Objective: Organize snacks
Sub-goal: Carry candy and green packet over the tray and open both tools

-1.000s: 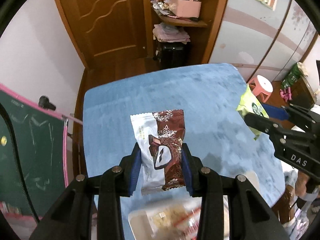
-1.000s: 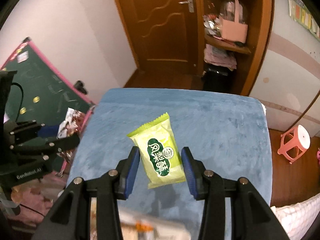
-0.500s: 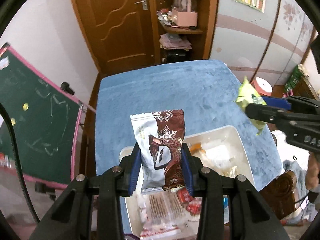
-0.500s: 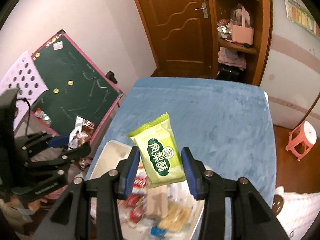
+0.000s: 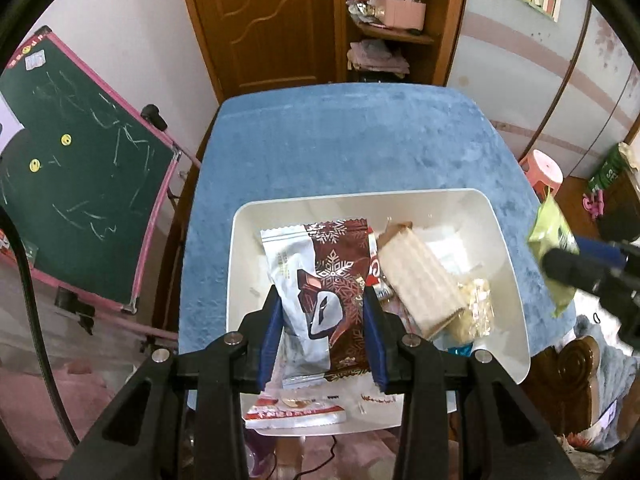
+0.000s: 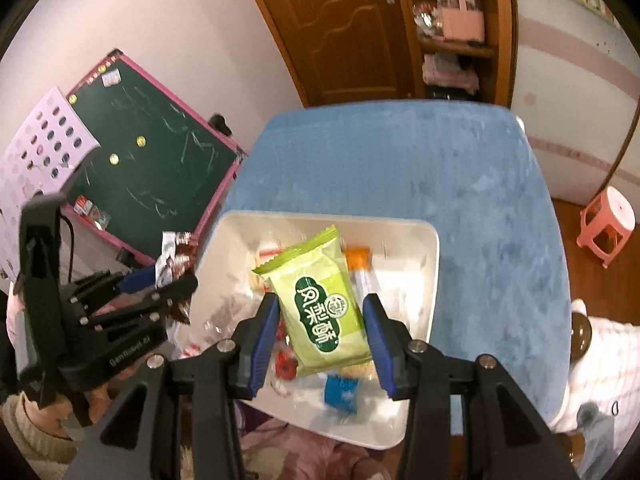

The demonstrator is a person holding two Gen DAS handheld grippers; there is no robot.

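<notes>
My left gripper [image 5: 324, 336] is shut on a brown and silver snack packet [image 5: 320, 280], holding it over the near left part of a white bin [image 5: 508, 256]. My right gripper [image 6: 320, 340] is shut on a green snack packet [image 6: 320, 300], above the same white bin [image 6: 434, 248]. Several wrapped snacks lie in the bin, among them a tan wafer pack [image 5: 420, 280]. In the left wrist view the green packet [image 5: 554, 248] shows at the right edge. The right wrist view shows the left gripper [image 6: 176, 284] at the left with its brown packet [image 6: 176, 256].
The bin stands at the near end of a blue table [image 5: 360, 140]. A green chalkboard [image 5: 72, 168] leans at the left. A wooden door [image 5: 272, 20] and a shelf with a pink bag [image 5: 400, 8] stand behind. A pink stool [image 6: 608, 220] sits on the floor at the right.
Both grippers have pulled back toward the near end of the table with their packets. The white bin, barely seen before, now lies under both of them.
</notes>
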